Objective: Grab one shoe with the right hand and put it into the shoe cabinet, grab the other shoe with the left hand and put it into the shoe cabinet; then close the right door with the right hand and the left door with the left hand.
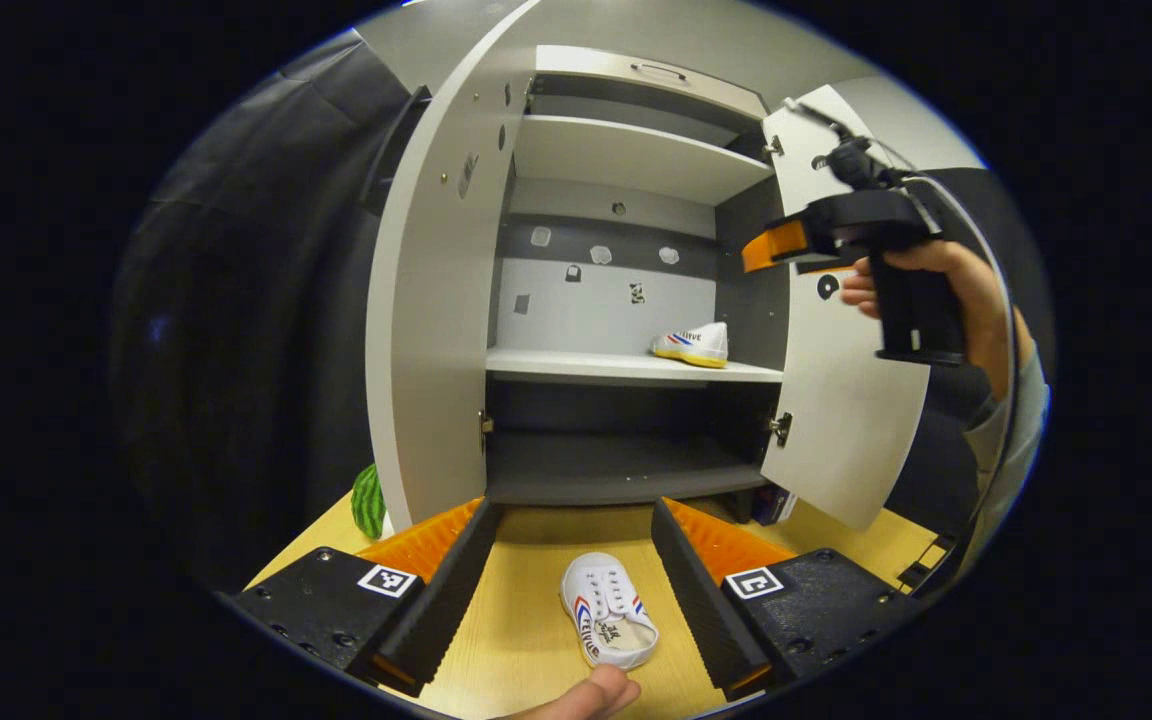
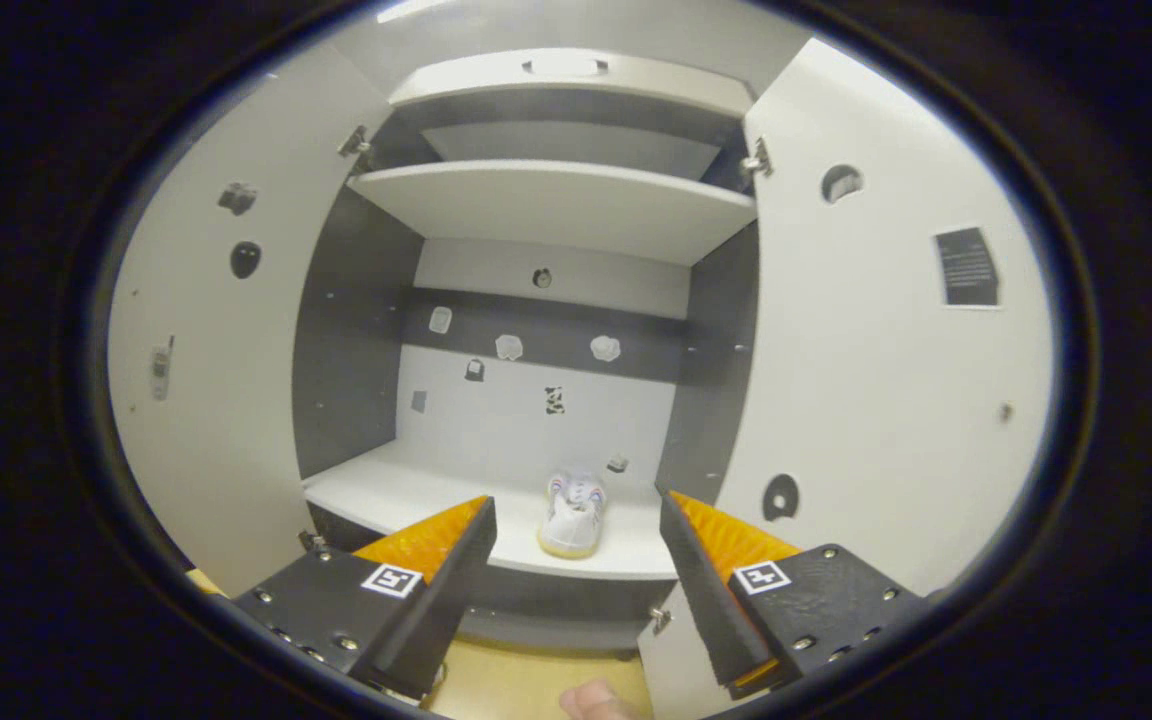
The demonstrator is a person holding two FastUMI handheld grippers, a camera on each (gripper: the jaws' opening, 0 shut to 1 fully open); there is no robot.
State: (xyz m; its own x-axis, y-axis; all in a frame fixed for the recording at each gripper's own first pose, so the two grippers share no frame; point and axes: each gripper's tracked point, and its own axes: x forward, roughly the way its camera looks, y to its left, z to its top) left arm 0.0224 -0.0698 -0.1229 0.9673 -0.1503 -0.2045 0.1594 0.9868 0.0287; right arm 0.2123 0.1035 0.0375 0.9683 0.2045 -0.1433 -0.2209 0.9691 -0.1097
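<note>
First shoe [image 2: 572, 516] is lodged on the cabinet's middle shelf [image 2: 406, 490], toward that shelf's right end and near its front edge; the right-hand step is judged complete. The right gripper [image 2: 576, 560] stands in front of the open shoe cabinet [image 1: 626, 160] with its jaws spread wide and nothing between them. The second shoe [image 1: 608, 623] lies on the wooden tabletop [image 1: 526, 650], close to the near edge, in front of the cabinet. The left gripper [image 1: 571, 570] hangs above it, jaws parted wide and empty, one to either side of the shoe without touching. Step in hand is judged to be the left-hand pickup: next move calls for lowering and closing on the shoe. The left door [image 1: 426, 290] and the right door [image 1: 836, 420] both stand open. A green striped object [image 1: 368, 500] sits at the tabletop's left edge beside the cabinet; black cloth walls surround.
</note>
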